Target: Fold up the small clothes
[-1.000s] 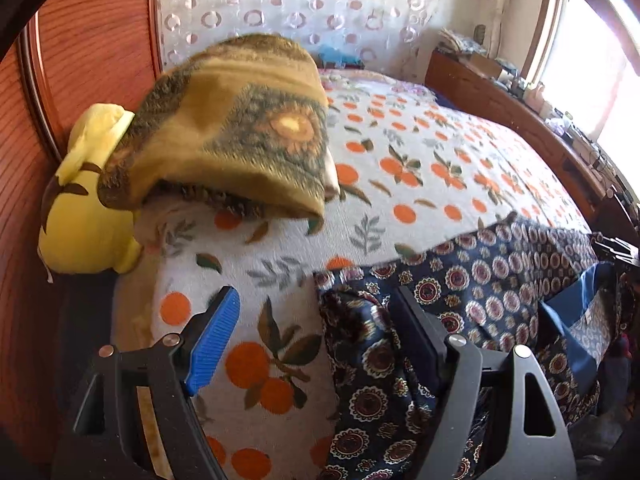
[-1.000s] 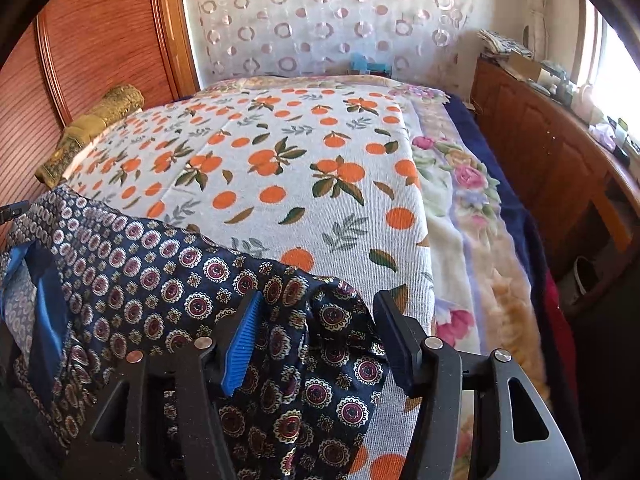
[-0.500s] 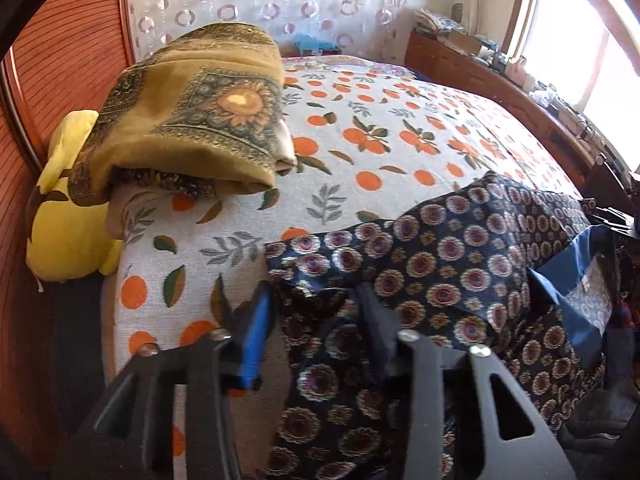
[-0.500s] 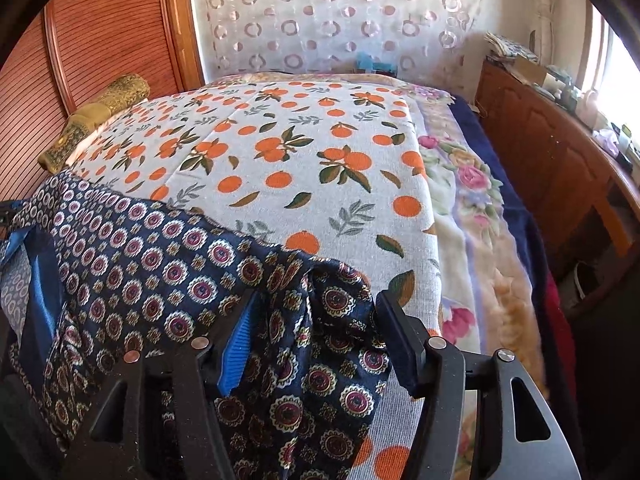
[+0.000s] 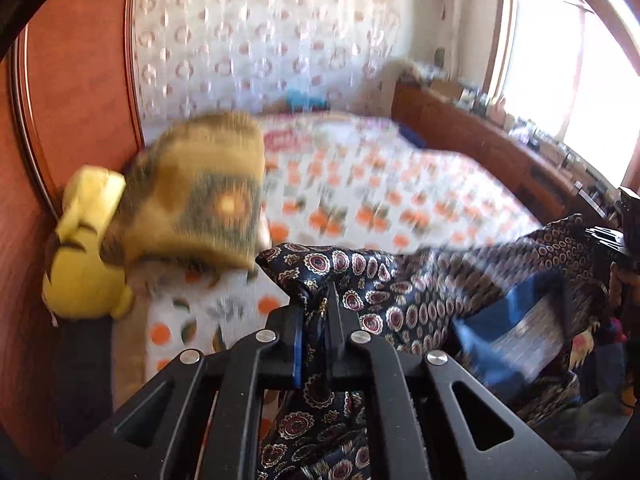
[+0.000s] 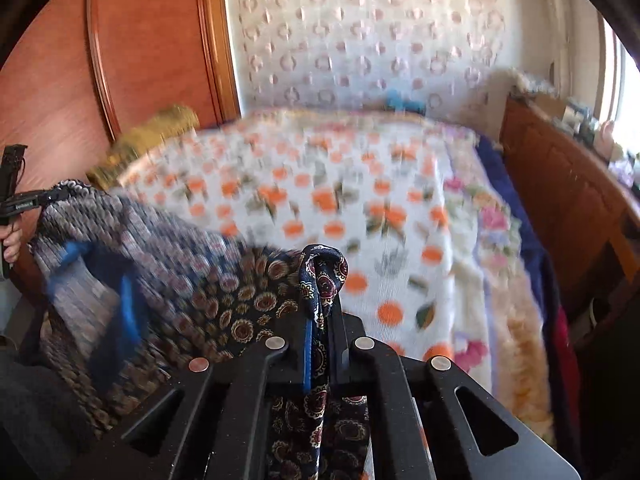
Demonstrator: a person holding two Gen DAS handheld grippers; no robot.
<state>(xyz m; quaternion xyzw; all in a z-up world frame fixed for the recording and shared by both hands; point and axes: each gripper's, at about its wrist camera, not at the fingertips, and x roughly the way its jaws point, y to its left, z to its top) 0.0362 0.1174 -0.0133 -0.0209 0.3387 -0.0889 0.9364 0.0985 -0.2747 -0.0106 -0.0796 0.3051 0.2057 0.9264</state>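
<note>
Here both grippers are clamped on the same dark blue patterned garment. In the left wrist view the left gripper sits at the lower centre of the frame, its jaws closing with a bunched corner of the cloth pinched tight between them; the fabric pokes up above the fingertips and hangs below them. From there the garment stretches toward the right edge of the frame, showing a bright blue inner panel at the lower right. In the right wrist view the right gripper is likewise at the lower centre, closed on another bunched corner of the garment, which curls over the fingertips; the rest of the cloth spreads to the left of the frame. At the far left edge of that view a hand holds the other tool.

The garment lies over the near edge of the bed, whose white cover carries an orange fruit print. In the left wrist view a folded mustard blanket sits at centre left on the bed, touching a yellow plush toy against the wooden headboard. Much of both views is blurred.
</note>
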